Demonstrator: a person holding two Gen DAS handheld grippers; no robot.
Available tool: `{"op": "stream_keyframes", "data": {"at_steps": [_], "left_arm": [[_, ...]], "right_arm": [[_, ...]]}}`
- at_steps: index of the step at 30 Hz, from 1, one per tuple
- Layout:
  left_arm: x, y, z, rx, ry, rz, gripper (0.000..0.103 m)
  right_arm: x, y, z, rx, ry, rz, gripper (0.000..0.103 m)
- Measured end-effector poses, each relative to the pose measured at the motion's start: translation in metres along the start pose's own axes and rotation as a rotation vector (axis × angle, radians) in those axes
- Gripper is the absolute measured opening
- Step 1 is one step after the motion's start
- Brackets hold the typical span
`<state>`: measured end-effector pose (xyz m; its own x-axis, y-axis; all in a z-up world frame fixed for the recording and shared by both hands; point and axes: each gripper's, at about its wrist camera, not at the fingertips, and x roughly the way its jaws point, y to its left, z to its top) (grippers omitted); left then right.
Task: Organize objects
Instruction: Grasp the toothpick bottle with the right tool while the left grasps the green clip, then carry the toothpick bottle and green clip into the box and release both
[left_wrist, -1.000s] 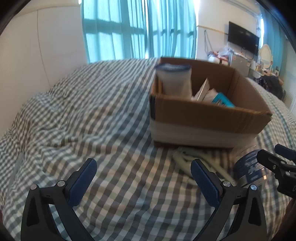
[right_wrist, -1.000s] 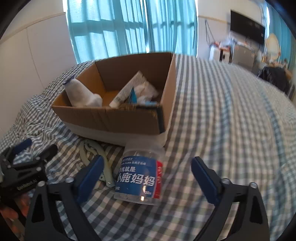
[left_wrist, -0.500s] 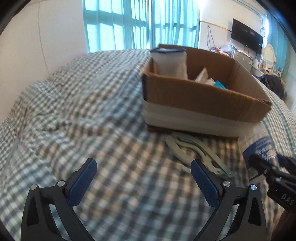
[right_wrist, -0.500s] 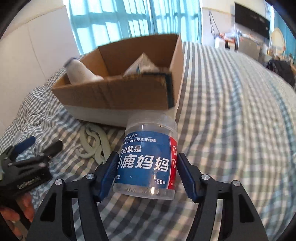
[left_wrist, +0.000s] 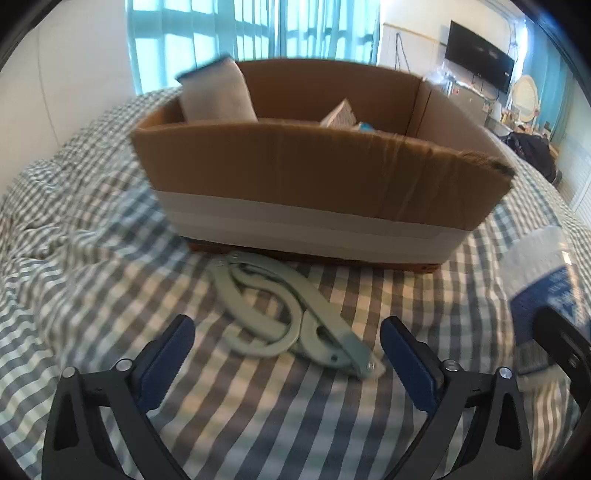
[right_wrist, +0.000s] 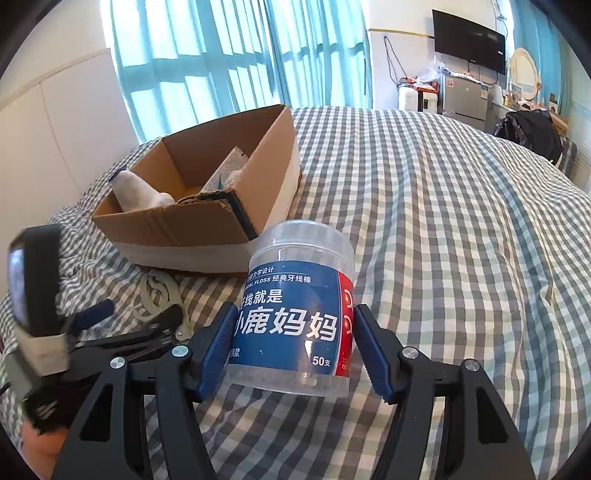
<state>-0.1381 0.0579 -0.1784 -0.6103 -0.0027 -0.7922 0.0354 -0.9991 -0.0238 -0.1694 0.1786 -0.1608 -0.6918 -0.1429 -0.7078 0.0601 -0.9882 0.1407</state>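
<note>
Clamping the clear floss-pick jar (right_wrist: 297, 314) between my right gripper (right_wrist: 295, 345), I have a blue pad pressed on each side of its blue label, and the jar stands upright with its clear lid on top; whether its base rests on the checked bedspread (right_wrist: 443, 221) or is lifted just off it I cannot tell. Beyond it and to the left sits the cardboard box (right_wrist: 173, 225), open at the top, with a white band round its lower wall. Inside the box a white roll (right_wrist: 133, 192) leans in the near left corner and a pale carton (right_wrist: 225, 171) lies tilted toward the middle. My left gripper (left_wrist: 286, 356) has its jaws spread wide with nothing between them, low over the bedspread (left_wrist: 74, 258) just near of the box (left_wrist: 314, 173). Between those spread fingers and a little farther on lies a pale grey-green metal tool (left_wrist: 284, 314) with looped handles, flat on the cloth and just near of the box's front wall. In the left view the jar (left_wrist: 543, 280) shows at the right edge, blurred, with one dark finger of my right gripper across it. In the right view my left gripper (right_wrist: 122, 325) appears at the left, near the tool (right_wrist: 159, 291). Teal curtains (right_wrist: 240, 55) hang at the far side.
</note>
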Motion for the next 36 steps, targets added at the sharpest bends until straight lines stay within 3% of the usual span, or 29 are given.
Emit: {"op": "stream_keyframes", "data": {"at_steps": [3, 9, 27, 28, 29, 31, 36], "left_arm": [[0.021, 0.004, 0.004, -0.038, 0.058, -0.019, 0.082], [0.030, 0.012, 0.000, -0.069, 0.077, -0.058, 0.079], [-0.030, 0.059, -0.039, -0.080, 0.116, -0.164, 0.065], [-0.034, 0.061, -0.041, -0.081, 0.112, -0.169, 0.060], [-0.039, 0.063, -0.042, -0.079, 0.100, -0.158, 0.018], [-0.041, 0.059, -0.032, -0.075, 0.109, -0.197, 0.016], [-0.057, 0.063, -0.038, -0.052, 0.083, -0.202, 0.013]], "right_arm": [[0.003, -0.003, 0.001, 0.009, 0.011, 0.011, 0.064], [0.010, 0.002, 0.001, -0.003, 0.025, 0.024, 0.064], [-0.019, 0.037, -0.020, -0.070, 0.010, 0.023, 0.064], [-0.022, 0.038, -0.023, -0.071, 0.011, 0.025, 0.064], [-0.025, 0.039, -0.025, -0.072, 0.011, 0.026, 0.064], [-0.032, 0.042, -0.027, -0.074, 0.006, 0.026, 0.064], [-0.048, 0.044, -0.027, -0.083, -0.011, 0.026, 0.064]]}}
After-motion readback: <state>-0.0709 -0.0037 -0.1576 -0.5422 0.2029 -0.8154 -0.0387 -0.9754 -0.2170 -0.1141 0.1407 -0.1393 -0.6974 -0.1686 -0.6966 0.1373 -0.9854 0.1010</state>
